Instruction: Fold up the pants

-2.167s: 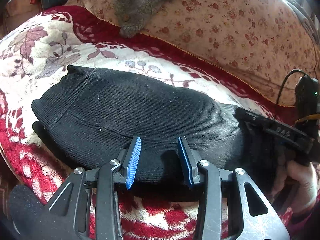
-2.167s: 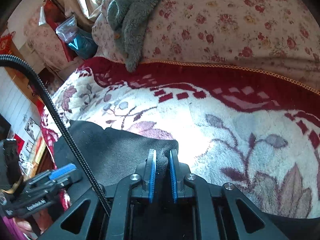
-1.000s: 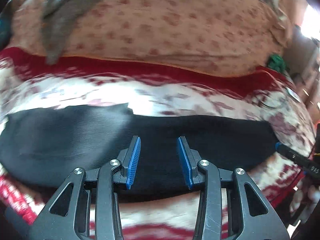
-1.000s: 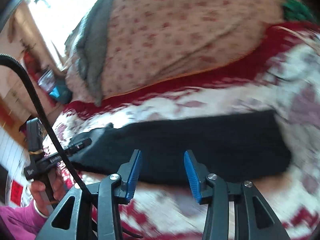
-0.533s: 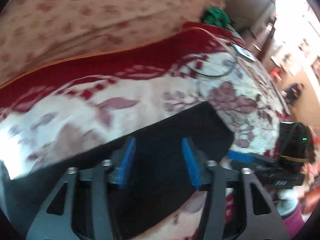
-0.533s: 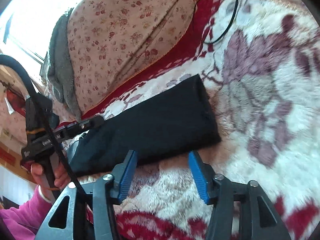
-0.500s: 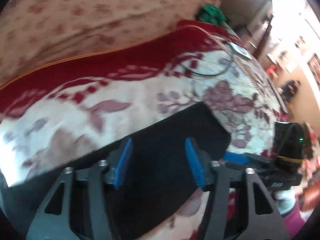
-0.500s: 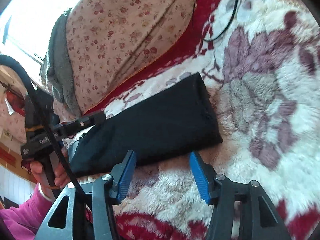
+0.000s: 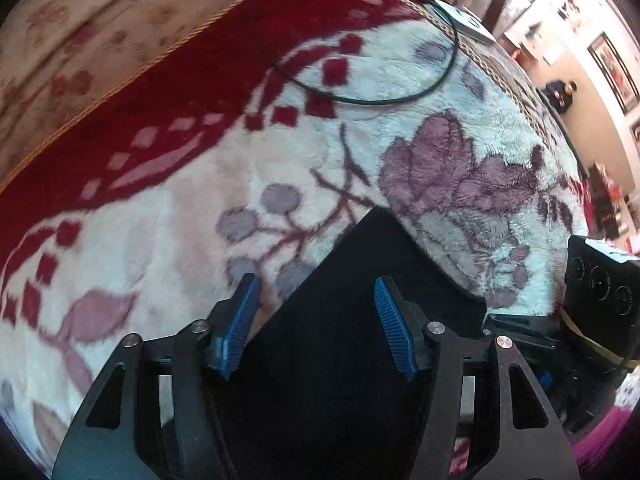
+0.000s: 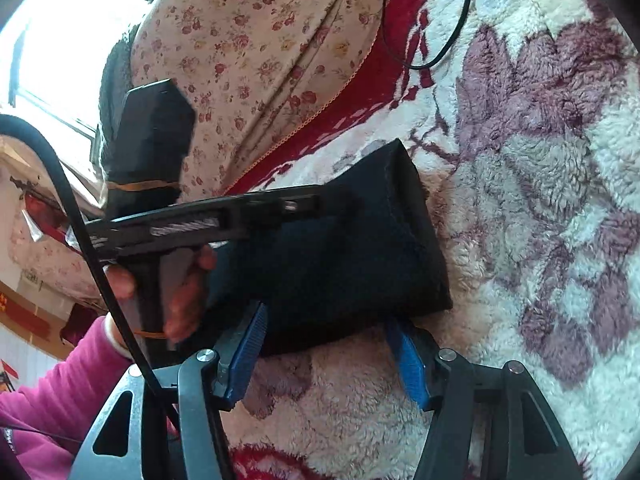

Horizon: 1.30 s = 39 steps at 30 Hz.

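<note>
Fluffy floral blanket [image 9: 460, 92] carried the black pants [image 10: 344, 264], lying as a narrow strip. You had the left gripper [image 9: 316, 320] and right gripper [image 10: 328, 356] opening, empty, over its end, probably lining up the next fold.

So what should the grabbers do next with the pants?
Probably lower and close on the end of the black pants, then fold it back. Both the left gripper and the right gripper are opening, poised at that end, pinching nothing yet.
</note>
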Available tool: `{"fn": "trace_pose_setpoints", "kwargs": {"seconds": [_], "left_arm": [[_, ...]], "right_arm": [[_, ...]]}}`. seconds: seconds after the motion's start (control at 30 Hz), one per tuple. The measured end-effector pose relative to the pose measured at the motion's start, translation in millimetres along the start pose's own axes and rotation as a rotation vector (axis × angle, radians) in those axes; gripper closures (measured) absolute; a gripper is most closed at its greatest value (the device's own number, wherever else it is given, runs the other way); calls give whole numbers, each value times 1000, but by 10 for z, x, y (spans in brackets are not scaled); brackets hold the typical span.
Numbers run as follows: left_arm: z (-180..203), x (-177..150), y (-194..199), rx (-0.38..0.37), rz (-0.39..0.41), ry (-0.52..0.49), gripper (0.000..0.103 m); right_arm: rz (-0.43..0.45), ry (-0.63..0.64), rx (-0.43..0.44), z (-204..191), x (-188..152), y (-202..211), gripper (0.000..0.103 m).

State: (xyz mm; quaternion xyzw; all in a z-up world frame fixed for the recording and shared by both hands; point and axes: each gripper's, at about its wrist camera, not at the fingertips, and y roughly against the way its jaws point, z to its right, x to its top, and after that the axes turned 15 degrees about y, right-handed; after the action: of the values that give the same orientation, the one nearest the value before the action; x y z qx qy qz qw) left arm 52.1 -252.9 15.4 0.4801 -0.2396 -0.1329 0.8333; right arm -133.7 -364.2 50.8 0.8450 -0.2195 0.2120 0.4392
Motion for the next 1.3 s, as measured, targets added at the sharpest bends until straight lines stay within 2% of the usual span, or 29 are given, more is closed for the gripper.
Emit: {"fn": "trace_pose_setpoints", "kwargs": {"seconds": [0.1,0.2,0.23,0.27,0.3,0.33,0.37,0.5,0.6,0.73,0.83,0.93,1.13,1.3], "left_arm": [[66,51,-67,-13,-25,-35,34],[103,70,-117,-24,-12,-68,36],[126,64,-140,-17,-4,-95,40],[166,53,-163,-4,9,-131,51],[200,41,-170,-11,13,-156,67],[227,29,-170,-32,11,-168,74],[263,30,-157,-35,20,-172,85],[279,44,-48,-75,39,-147,92],[275,27,301,-134,97,-126,93],[248,-51,908,-175,203,-111,93],[106,-131,1437,-206,276,-82,93],[-90,-283,1890,-203,352,-51,93],[-630,-807,2474,-156,452,53,93],[-1356,-1282,2589,-118,484,235,93]], "right_arm": [[34,-18,27,51,13,6,47],[31,-17,3,74,33,-58,69],[34,-5,-17,61,32,-72,79],[33,9,-20,36,34,-81,83],[36,29,-26,2,36,-86,84],[47,51,-34,-35,39,-75,86],[55,61,-35,-49,41,-66,87],[124,70,-12,-97,67,48,91],[182,112,2,-281,163,181,91],[227,228,13,-715,372,332,92],[247,310,43,-1103,523,401,92],[246,393,95,-1512,614,373,92],[176,553,178,-2283,655,13,92],[46,669,189,-2761,482,-546,92]]}}
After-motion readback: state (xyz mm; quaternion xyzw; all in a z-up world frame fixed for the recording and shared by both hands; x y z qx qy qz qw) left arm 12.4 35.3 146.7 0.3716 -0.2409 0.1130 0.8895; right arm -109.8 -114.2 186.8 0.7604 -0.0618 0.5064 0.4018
